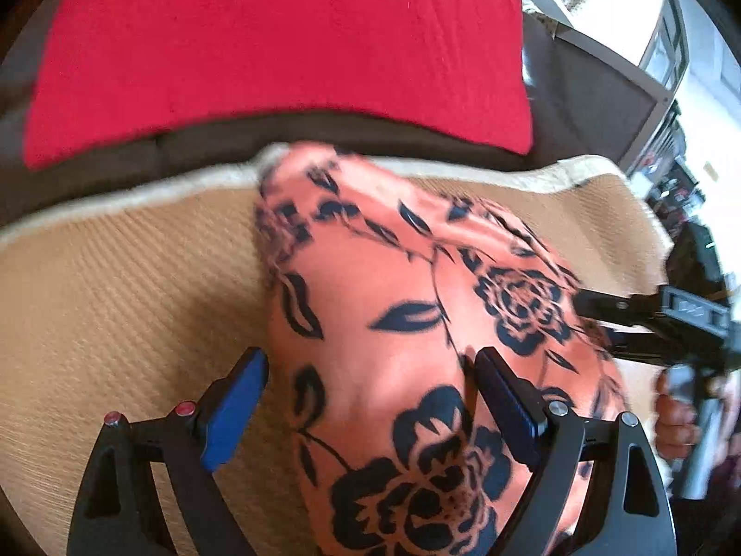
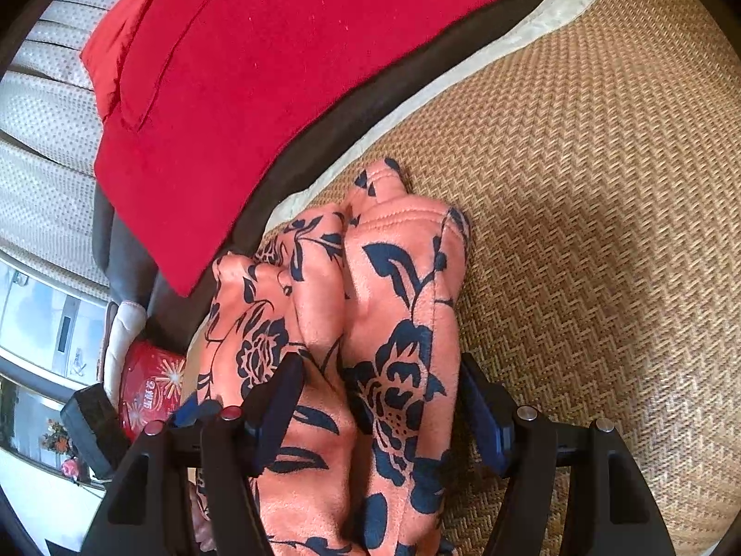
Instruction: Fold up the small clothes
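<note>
An orange garment with a dark blue flower print (image 1: 407,306) lies bunched on a woven tan mat (image 1: 116,306). My left gripper (image 1: 370,370) is open, its jaws wide apart over the garment's near end, the blue pad (image 1: 231,412) at its left edge. The other gripper shows at the right of the left wrist view (image 1: 667,319), at the garment's right edge. In the right wrist view the garment (image 2: 393,306) lies in two long folds and my right gripper (image 2: 379,380) is open, its jaws on either side of the near end.
A red cushion (image 1: 278,46) lies behind the mat on a dark sofa seat (image 1: 194,148); it also shows in the right wrist view (image 2: 278,69). The mat (image 2: 579,231) has a pale border (image 2: 532,23). A red tin (image 2: 148,384) sits at the left.
</note>
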A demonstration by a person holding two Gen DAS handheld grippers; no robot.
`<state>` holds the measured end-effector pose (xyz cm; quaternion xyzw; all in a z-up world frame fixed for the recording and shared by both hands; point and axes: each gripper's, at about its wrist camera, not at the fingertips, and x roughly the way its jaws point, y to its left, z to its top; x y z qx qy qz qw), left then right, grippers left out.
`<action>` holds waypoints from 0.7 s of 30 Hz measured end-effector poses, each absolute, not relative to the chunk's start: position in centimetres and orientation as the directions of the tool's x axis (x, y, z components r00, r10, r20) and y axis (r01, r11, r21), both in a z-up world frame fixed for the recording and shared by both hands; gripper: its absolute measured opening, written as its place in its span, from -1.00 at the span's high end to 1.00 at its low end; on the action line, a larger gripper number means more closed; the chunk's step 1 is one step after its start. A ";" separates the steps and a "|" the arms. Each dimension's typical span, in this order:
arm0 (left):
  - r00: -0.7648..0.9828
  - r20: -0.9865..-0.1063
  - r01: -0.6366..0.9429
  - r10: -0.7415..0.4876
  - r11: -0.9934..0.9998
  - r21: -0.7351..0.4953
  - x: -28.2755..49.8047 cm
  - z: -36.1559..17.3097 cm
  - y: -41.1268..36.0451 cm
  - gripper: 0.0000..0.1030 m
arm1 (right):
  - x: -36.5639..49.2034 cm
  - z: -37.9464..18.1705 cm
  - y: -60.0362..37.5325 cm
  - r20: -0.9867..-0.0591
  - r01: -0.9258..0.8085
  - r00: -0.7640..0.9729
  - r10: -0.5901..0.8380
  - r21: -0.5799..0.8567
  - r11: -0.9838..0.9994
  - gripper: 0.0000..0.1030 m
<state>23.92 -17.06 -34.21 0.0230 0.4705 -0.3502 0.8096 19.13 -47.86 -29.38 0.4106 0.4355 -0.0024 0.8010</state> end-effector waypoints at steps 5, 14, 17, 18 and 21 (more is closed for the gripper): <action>0.172 -0.786 0.559 -0.594 0.716 -0.418 25.0 -35.8 -16.6 -0.76 | 19.9 -30.3 -47.5 -0.672 0.340 0.626 0.395 0.691 0.637 -0.38; 0.148 -0.772 0.537 -0.618 0.706 -0.462 24.8 -36.2 -16.1 -0.76 | 22.0 -30.9 -44.4 -0.665 0.311 0.624 0.410 0.693 0.650 -0.47; 0.164 -0.764 0.557 -0.624 0.698 -0.450 24.4 -35.8 -16.3 -0.60 | 22.7 -30.5 -42.8 -0.689 0.298 0.619 0.377 0.650 0.700 -0.52; 0.167 -0.762 0.562 -0.625 0.696 -0.447 24.3 -35.6 -16.4 -0.53 | 23.0 -30.4 -42.1 -0.704 0.293 0.612 0.360 0.625 0.723 -0.52; 0.178 -0.759 0.573 -0.627 0.693 -0.438 24.1 -35.4 -16.5 -0.38 | 23.6 -30.0 -40.4 -0.736 0.280 0.602 0.309 0.557 0.782 -0.35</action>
